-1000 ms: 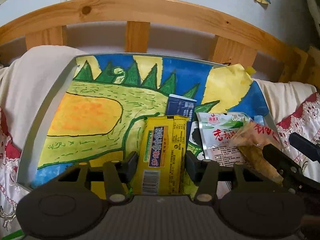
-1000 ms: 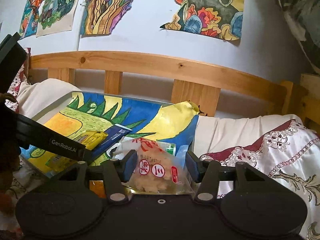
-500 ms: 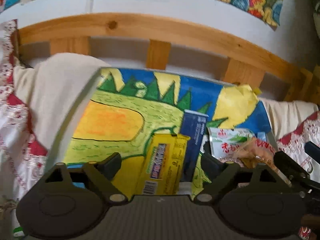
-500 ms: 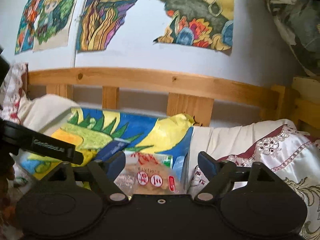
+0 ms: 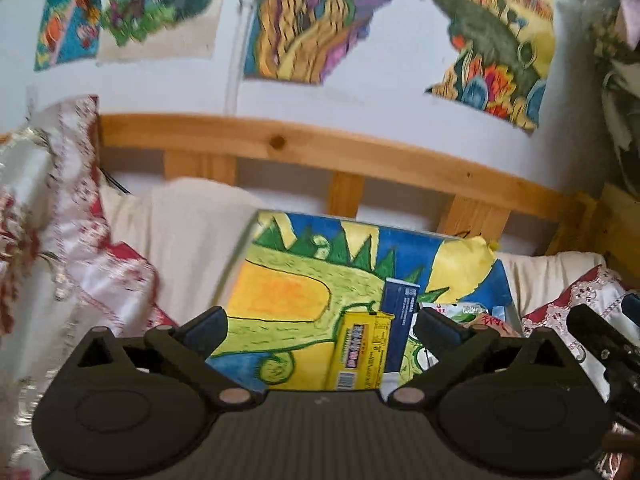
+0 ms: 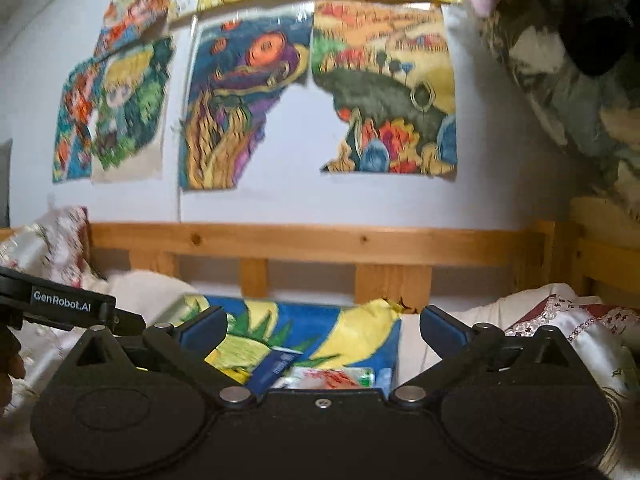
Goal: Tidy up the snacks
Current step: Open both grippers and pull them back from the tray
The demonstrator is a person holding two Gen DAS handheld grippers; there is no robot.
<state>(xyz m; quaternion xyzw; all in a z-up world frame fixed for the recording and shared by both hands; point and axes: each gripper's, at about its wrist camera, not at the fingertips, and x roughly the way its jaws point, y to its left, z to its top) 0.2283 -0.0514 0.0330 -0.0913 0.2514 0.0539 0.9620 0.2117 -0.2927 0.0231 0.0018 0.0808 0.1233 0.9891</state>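
- bed with wooden rail [image 5: 360, 156]: the setting. cream and red-patterned bedding lies on both sides, and children's paintings [image 6: 248, 96] hang on the wall above. we work on the mattress because that is where the snacks lie.
- painted sheet [image 5: 288, 296]: a large dinosaur painting laid flat on the bedding, with what looks like a thin pale rim along its edge. we judge it serves as the sorting surface, so that the packets stay together on something flat.
- left gripper [image 5: 318, 324]: jaws opening, nearly as wide as they go, with nothing pressed between the pads. the snacks show through the gap only because they lie beyond it on the sheet.
- right gripper [image 6: 320, 328]: jaws likewise opening wide and holding nothing. its view is mostly wall, with the packets low at the frame's bottom.
- yellow snack packet [image 5: 360, 352]: flat on the sheet, long side running away from us, barcode end nearest.
- dark blue packet [image 5: 398, 312]: just beside the yellow one, on its right, lying parallel and touching or nearly so.
- white and green pouch [image 5: 464, 310]: further right on the sheet, partly hidden by the left gripper's finger.
- clear bag with red print [image 6: 332, 378]: lies against the pouch.

we judge the packets are laid out side by side, both tools free for the next pick.
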